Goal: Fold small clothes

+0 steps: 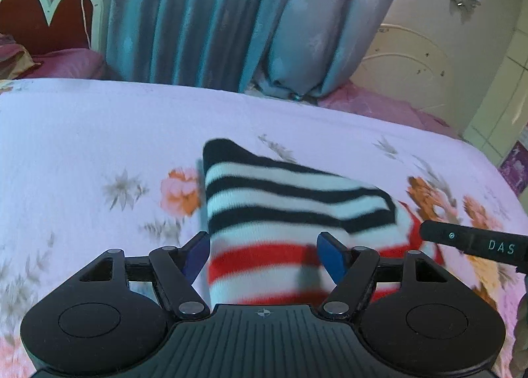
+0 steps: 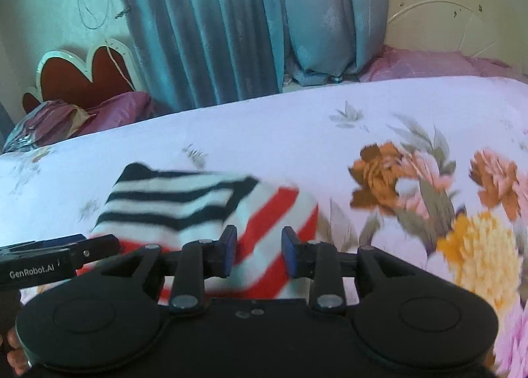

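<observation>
A small striped knit garment point(image 1: 290, 206) lies folded on the floral bedsheet point(image 1: 82, 134). Its top layer has black and white stripes; the layer under it has red and white stripes. In the left wrist view my left gripper point(image 1: 264, 252) is open, its blue pads on either side of the garment's near red-striped edge. In the right wrist view the garment point(image 2: 184, 203) lies left of centre, and my right gripper point(image 2: 259, 251) is open over its near right corner. Each gripper shows at the edge of the other's view: the right one point(image 1: 475, 242) and the left one point(image 2: 59, 259).
The bed has a white sheet with orange, pink and yellow flowers point(image 2: 429, 200). Blue curtains point(image 1: 231, 15) hang behind the far edge. A red and white headboard point(image 1: 49, 12) and pink pillows point(image 1: 66, 63) are at the far left. A white metal bed frame point(image 2: 445, 15) stands at the right.
</observation>
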`<state>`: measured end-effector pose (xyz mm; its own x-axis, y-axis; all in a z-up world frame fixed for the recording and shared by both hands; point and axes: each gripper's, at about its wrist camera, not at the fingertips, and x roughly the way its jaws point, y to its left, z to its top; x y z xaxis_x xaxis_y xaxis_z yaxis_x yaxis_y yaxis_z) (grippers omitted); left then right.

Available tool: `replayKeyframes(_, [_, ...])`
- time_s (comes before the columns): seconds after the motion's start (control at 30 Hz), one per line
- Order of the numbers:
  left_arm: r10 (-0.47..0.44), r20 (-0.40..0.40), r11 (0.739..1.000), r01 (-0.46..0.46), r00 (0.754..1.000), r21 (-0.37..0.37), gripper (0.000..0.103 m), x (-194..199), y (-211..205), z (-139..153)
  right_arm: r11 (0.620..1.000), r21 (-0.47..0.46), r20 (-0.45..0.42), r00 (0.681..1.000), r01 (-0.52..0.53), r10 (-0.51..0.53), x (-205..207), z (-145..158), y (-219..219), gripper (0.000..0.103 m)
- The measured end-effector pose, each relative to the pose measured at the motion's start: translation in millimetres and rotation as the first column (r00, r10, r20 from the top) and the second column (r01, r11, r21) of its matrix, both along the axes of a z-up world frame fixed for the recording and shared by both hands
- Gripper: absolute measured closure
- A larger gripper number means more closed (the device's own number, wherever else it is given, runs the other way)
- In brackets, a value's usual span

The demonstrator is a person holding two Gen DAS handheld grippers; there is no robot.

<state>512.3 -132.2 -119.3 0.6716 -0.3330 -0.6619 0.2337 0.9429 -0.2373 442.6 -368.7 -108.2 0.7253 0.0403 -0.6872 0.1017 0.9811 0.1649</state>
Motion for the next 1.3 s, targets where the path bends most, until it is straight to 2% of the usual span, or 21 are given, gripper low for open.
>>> replayKeyframes(0.1, [0.039, -0.042, 0.999, -0.039, 0.998, -0.001, 0.032, 20, 1, -11, 1.000, 0.000, -0.021, 0.999, 0.025, -0.025, 23, -7, -4, 0.073])
replayKeyframes(0.2, [0.054, -0.083, 0.999, -0.054, 0.995, -0.003, 0.032, 31, 3, -26, 0.999, -0.044, -0.050, 0.998, 0.031, -0.033, 39, -21, -4, 0.073])
replayKeyframes(0.33, [0.047, -0.061, 0.999, -0.046, 0.997, 0.013, 0.030, 30, -1, -34, 0.995, -0.098, -0.063, 0.998, 0.024, -0.030, 45, -36, -3, 0.075])
replayKeyframes(0.5, [0.049, -0.070, 0.999, -0.048, 0.996, 0.013, 0.030, 28, -4, -31, 0.993, -0.114, -0.051, 0.998, 0.023, -0.029, 43, -40, -1, 0.073])
replayKeyframes(0.57, [0.053, -0.066, 0.999, -0.051, 0.996, 0.017, 0.030, 25, -3, -27, 0.995, -0.093, -0.051, 0.998, 0.023, -0.028, 41, -35, -4, 0.073])
replayKeyframes(0.67, [0.044, -0.055, 0.999, -0.043, 0.998, 0.017, 0.030, 15, 2, -18, 0.999, -0.049, -0.019, 1.000, 0.024, -0.025, 27, -21, -6, 0.071])
replayKeyframes(0.83, [0.042, -0.033, 0.999, -0.041, 0.999, 0.026, 0.030, -15, 8, -4, 0.999, -0.036, 0.025, 0.999, -0.025, 0.026, -9, -7, 5, 0.070])
replayKeyframes(0.93, [0.025, -0.039, 0.999, -0.024, 0.999, 0.036, 0.030, -32, 7, -1, 0.997, -0.057, 0.034, 0.998, -0.053, 0.055, -32, -4, 14, 0.070])
replayKeyframes(1.03, [0.016, -0.021, 0.999, -0.015, 1.000, 0.048, 0.030, -50, 7, 0, 0.998, -0.040, 0.027, 0.998, -0.058, 0.059, -51, -5, 17, 0.070])
replayKeyframes(1.17, [0.020, -0.027, 0.999, -0.019, 0.999, 0.031, 0.030, -65, 12, 6, 0.998, -0.040, 0.010, 0.999, -0.052, 0.053, -73, -10, 18, 0.070])
replayKeyframes(1.3, [-0.021, -0.022, 0.998, 0.022, 1.000, 0.063, 0.030, -90, 11, 10, 0.998, -0.036, 0.041, 0.998, -0.053, 0.055, -98, -2, 17, 0.069])
